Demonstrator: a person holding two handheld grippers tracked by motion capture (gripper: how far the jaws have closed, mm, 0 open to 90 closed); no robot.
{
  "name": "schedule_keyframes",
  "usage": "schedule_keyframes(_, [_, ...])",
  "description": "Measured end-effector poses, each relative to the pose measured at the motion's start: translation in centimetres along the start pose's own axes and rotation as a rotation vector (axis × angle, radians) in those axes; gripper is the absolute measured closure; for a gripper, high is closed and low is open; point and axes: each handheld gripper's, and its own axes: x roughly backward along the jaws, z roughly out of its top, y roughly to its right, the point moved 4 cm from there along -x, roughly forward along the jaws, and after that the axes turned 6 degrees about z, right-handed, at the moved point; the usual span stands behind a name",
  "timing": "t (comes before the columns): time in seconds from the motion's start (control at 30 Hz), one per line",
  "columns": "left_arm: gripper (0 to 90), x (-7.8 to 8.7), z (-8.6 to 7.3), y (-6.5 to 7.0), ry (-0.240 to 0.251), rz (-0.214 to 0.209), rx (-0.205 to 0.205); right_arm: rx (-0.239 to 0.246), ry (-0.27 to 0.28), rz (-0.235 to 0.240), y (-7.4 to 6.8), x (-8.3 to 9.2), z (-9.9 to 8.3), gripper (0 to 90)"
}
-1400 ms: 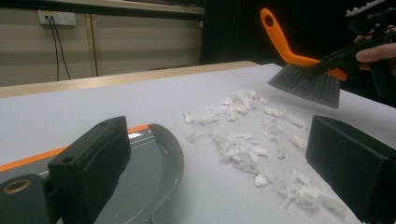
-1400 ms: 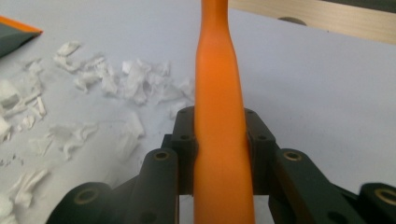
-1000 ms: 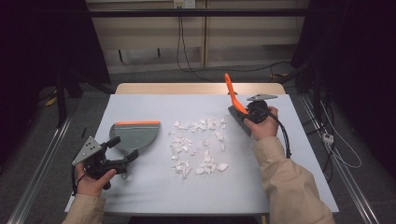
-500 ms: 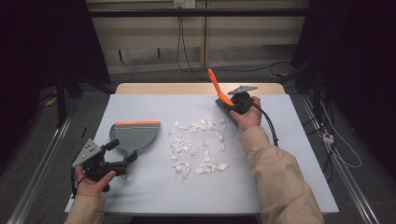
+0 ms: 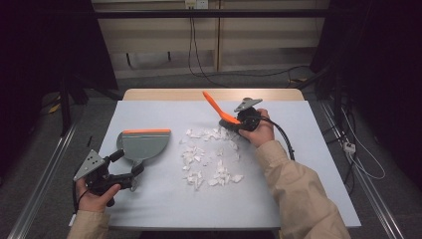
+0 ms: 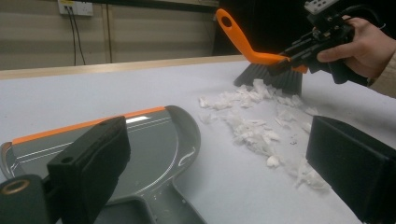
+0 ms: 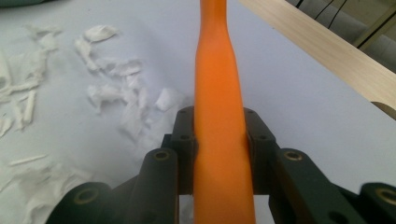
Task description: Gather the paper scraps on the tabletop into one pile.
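At the far right of the paper scraps (image 5: 209, 157), your right gripper (image 5: 238, 123) clamps the brush (image 5: 221, 113); your left gripper (image 5: 130, 172) stands wide open around the dustpan (image 5: 144, 144) handle.

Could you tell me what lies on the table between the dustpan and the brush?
Scattered white paper scraps lie between the grey dustpan and the orange-handled brush, on the pale table cover. The high view and the left gripper view both show this.

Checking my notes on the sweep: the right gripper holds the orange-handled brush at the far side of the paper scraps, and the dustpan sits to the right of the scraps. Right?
Not quite. The dustpan sits to the left of the paper scraps, as the high view shows. The rest holds: the right gripper grips the brush at their far side.
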Motion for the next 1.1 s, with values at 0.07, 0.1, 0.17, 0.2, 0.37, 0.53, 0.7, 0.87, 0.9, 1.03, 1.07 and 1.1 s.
schedule_keyframes(0.07, [6.1, 0.0, 0.0, 0.0, 0.001, -0.002, 0.002, 0.016, -0.004, 0.022, -0.7, 0.2, -0.1, 71.6])
schedule_keyframes(0.1, [6.1, 0.0, 0.0, 0.0, 0.000, -0.003, -0.001, 0.015, -0.004, 0.038, -1.1, 0.4, -0.2, 71.6])
schedule_keyframes(0.17, [6.0, -0.1, 0.1, 0.0, 0.002, -0.007, -0.001, 0.051, -0.014, 0.045, -1.9, 0.7, -0.3, 71.5])
schedule_keyframes(0.2, [6.0, -0.1, 0.1, 0.0, 0.003, -0.006, -0.002, 0.061, -0.019, 0.055, -2.3, 0.9, -0.5, 71.6])
schedule_keyframes(0.37, [6.1, -0.2, 0.1, -0.1, 0.001, -0.008, -0.004, 0.062, -0.027, 0.111, -3.7, 1.9, -1.0, 71.6])
schedule_keyframes(0.53, [6.1, -0.3, 0.1, 0.0, 0.000, -0.013, -0.008, 0.068, -0.032, 0.170, -5.1, 3.3, -1.1, 71.7])
schedule_keyframes(0.7, [6.0, -0.4, 0.0, 0.0, -0.004, -0.013, -0.009, 0.026, 0.050, 0.143, -4.3, 4.7, -0.2, 71.7])
schedule_keyframes(0.87, [6.1, -0.3, -0.1, 0.0, -0.006, -0.011, -0.003, 0.001, 0.086, 0.114, -3.0, 4.7, 0.6, 71.6])
schedule_keyframes(0.9, [6.1, -0.3, -0.1, -0.1, -0.007, -0.010, -0.006, 0.004, 0.088, 0.093, -2.7, 4.5, 0.8, 71.7])
schedule_keyframes(1.03, [6.0, -0.5, -0.1, 0.0, -0.005, -0.012, -0.004, -0.007, 0.078, 0.086, -2.0, 3.3, 1.2, 71.7])
schedule_keyframes(1.07, [6.0, -0.5, -0.1, -0.1, -0.006, -0.012, -0.006, -0.008, 0.076, 0.081, -1.9, 3.0, 1.3, 71.7])
schedule_keyframes(1.1, [6.0, -0.5, -0.1, -0.1, -0.006, -0.012, -0.006, 0.001, 0.074, 0.066, -1.8, 2.6, 1.4, 71.7])
